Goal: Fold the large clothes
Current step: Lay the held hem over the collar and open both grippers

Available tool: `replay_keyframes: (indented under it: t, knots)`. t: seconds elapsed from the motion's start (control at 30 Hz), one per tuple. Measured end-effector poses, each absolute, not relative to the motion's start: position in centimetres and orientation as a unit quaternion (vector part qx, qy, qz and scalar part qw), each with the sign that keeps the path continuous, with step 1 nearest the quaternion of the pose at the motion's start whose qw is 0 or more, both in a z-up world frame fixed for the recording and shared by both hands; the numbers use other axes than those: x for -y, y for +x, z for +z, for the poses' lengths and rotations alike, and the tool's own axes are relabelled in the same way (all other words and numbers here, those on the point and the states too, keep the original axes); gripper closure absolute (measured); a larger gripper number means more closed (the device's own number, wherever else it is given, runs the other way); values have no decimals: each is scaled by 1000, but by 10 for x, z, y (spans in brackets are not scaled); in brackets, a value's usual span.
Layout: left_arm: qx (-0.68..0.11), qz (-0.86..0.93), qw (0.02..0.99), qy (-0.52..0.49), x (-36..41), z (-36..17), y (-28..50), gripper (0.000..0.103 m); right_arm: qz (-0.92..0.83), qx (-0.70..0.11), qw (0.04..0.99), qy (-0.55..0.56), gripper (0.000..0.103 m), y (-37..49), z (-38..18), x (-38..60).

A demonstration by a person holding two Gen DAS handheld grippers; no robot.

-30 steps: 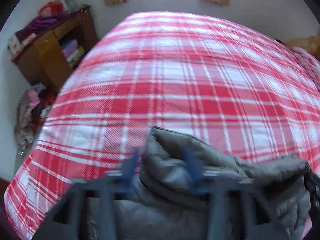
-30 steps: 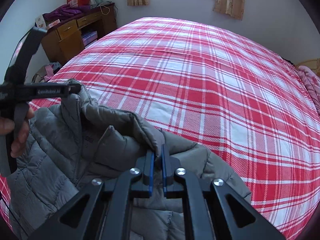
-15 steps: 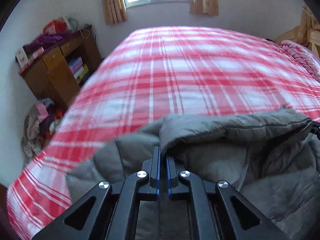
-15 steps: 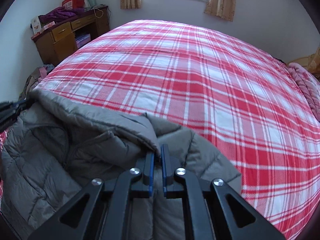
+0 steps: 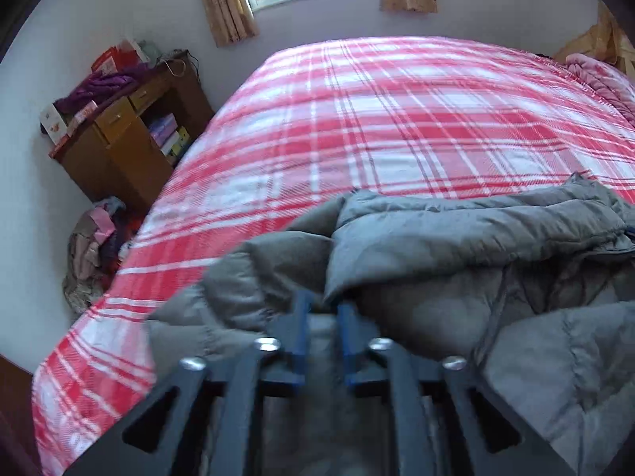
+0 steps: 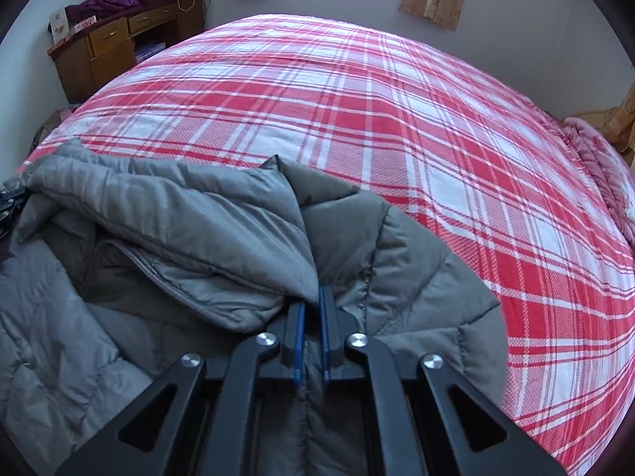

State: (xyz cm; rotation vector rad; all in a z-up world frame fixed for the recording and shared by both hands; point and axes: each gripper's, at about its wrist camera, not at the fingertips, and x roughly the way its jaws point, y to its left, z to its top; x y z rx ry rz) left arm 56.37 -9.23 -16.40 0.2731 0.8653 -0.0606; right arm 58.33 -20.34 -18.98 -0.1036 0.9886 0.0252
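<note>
A grey puffer jacket [image 5: 456, 246] lies at the near edge of a bed with a red and white plaid cover [image 5: 389, 119]. My left gripper [image 5: 323, 309] is shut on the jacket's left shoulder edge, with grey fabric pinched between the blue pads. My right gripper [image 6: 311, 303] is shut on the right shoulder edge of the jacket [image 6: 190, 214]. The padded upper edge stretches between the two grippers. The left gripper's tip [image 6: 10, 198] shows at the far left of the right wrist view.
A wooden desk [image 5: 131, 146] with clothes and boxes on top stands left of the bed. A pile of clothes [image 5: 91, 250] lies on the floor by it. A pink blanket [image 6: 595, 158] lies at the bed's right edge. A window is behind.
Both grippers moved forward and apart with the jacket, spreading its upper edge over the bed. The left gripper closed on the fabric during the first half second.
</note>
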Motion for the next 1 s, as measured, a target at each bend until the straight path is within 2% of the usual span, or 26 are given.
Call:
replay_keyframes:
  t: [0.03,0.1,0.17,0.33,0.4,0.53,0.67,0.73,0.83,1.0]
  knots:
    - [-410,-27,902,132,89,-155,558,43,12,-471,881,-49,87,582,-186,206]
    - [-375,-15,917,131,82,-133,546,19,16,-472,881,-43,59,578,-180,212]
    - [-342,-15,930,130,80,-112,541,19,29,-468,883,-32,54,570,-172,216]
    - [-325,0,941,98,102,-84,564,19,9,-440,898,-21,55,557,-143,221]
    - [-336,-1,938,83,117,-91,578,19,5,-420,908,7,59,560,-128,218]
    - [-362,11,928,89,142,-128,601,19,33,-390,919,51,59,584,-118,197]
    - [-398,36,911,102,144,-175,613,19,26,-387,918,79,59,606,-144,177]
    - [-422,30,903,76,134,-195,615,19,28,-398,913,81,59,610,-163,171]
    - [-415,25,907,68,132,-202,612,18,36,-411,908,77,59,611,-192,166]
    - [-416,29,906,70,134,-212,611,16,43,-403,912,63,60,608,-207,168]
